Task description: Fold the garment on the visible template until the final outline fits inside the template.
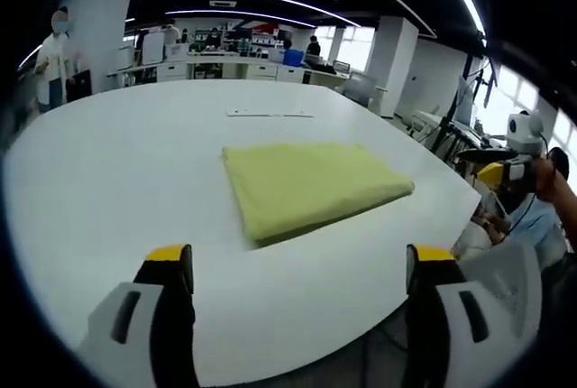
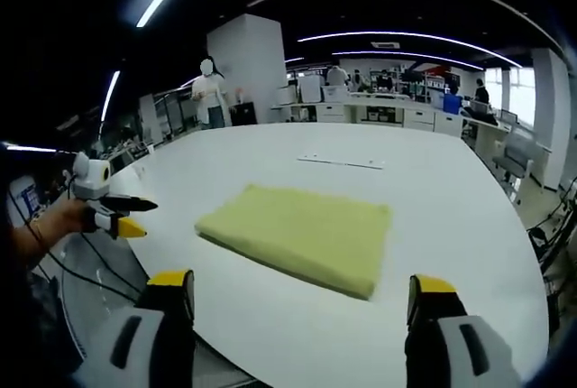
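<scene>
Yellow cloth, the garment, lies folded into a thick flat rectangle near the middle of the white table; nothing is touching it. Both tools are held back at the table's near edge, each facing the garment across bare tabletop; the left gripper has its jaws wide apart and empty, and the right gripper stands the same, apart and holding nothing. From the left gripper the garment lies straight ahead and a little to the right, its long axis running across the view; from the right gripper it lies ahead too, slanting from near left to far right, with a folded corner pointing toward the jaws. I judge neither hand clearly the nearer; both are well apart from the cloth. A thin pale strip lies on the table beyond the garment; whether it marks the template I cannot tell. The fold looks finished or close to it; any coming move would mean reaching forward over the table edge.
</scene>
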Motion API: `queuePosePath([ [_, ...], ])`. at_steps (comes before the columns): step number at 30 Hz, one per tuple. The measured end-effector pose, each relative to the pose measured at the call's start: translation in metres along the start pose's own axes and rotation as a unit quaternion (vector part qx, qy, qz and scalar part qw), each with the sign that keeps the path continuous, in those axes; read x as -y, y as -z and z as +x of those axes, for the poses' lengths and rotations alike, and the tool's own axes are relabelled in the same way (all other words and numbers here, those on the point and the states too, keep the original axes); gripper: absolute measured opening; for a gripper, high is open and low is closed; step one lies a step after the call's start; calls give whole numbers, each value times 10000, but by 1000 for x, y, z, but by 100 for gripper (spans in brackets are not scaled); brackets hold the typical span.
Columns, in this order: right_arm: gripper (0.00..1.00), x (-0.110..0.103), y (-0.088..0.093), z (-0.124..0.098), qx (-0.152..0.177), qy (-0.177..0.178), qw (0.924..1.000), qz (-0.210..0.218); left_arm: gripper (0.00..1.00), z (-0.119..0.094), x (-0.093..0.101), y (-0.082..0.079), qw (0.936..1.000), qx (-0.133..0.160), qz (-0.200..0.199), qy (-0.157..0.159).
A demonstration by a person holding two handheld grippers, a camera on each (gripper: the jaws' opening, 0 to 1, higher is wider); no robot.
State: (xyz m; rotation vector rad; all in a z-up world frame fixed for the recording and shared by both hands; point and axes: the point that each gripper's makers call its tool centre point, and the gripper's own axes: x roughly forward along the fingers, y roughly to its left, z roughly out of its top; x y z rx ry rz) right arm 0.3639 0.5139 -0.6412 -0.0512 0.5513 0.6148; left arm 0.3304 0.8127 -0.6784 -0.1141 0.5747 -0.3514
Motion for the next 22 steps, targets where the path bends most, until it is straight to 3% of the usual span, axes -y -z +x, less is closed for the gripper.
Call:
queuePosePath([
  [22,99,7,4,11,-56,-177,9998,-124,96,17,-6,-6,9999,62,-15,-105],
])
